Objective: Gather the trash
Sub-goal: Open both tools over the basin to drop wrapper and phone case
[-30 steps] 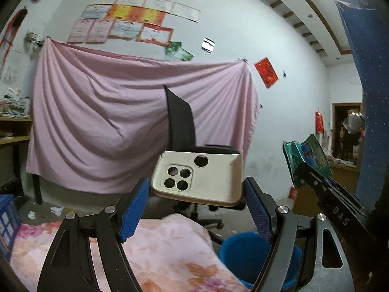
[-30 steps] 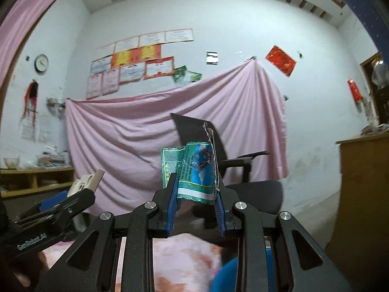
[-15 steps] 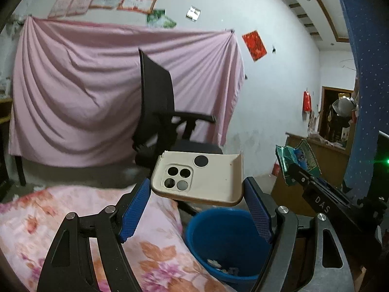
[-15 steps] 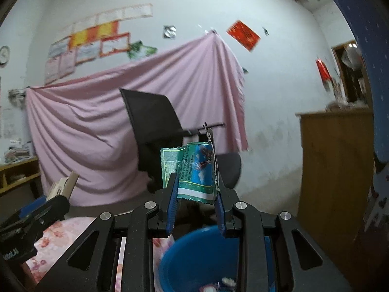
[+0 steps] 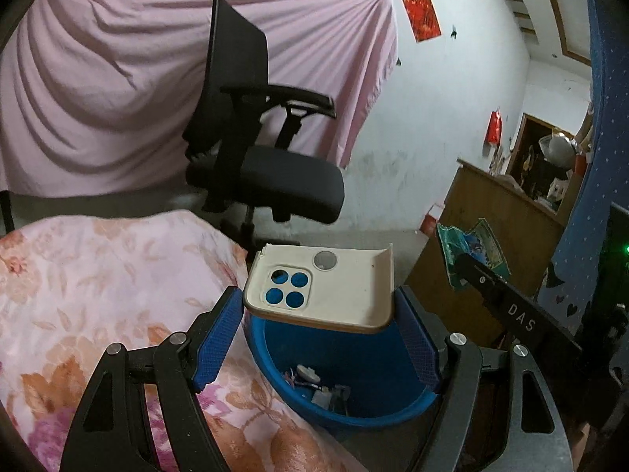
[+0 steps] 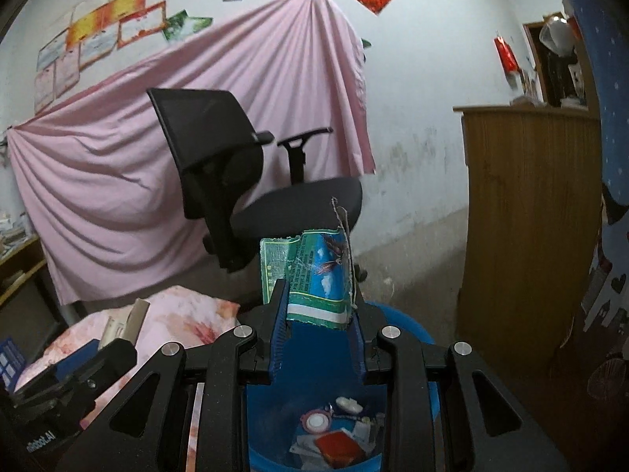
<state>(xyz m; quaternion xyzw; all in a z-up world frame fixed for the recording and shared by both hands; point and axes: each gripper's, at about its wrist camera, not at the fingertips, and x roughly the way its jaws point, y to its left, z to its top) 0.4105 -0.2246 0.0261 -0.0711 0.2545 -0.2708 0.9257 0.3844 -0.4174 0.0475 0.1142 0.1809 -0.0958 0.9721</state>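
Note:
My left gripper (image 5: 318, 314) is shut on a cream phone case (image 5: 326, 291) with camera holes, held flat above the blue bucket (image 5: 275, 358). My right gripper (image 6: 316, 314) is shut on a green and blue foil wrapper (image 6: 314, 275), held over the same blue bucket (image 6: 416, 330). The bucket holds several bits of trash (image 6: 338, 436). The right gripper with its wrapper (image 5: 471, 255) shows at the right of the left wrist view. The left gripper's phone case (image 6: 122, 322) shows edge-on at the left of the right wrist view.
A floral pink cloth (image 5: 98, 283) covers the surface left of the bucket. A black office chair (image 5: 255, 149) stands behind it before a pink hanging sheet (image 5: 98, 98). A wooden cabinet (image 6: 526, 216) stands to the right, a blue patterned curtain (image 6: 613, 157) beyond.
Both grippers have tilted downward and moved over the bucket, which now fills the lower view with its contents visible. Each still holds its item.

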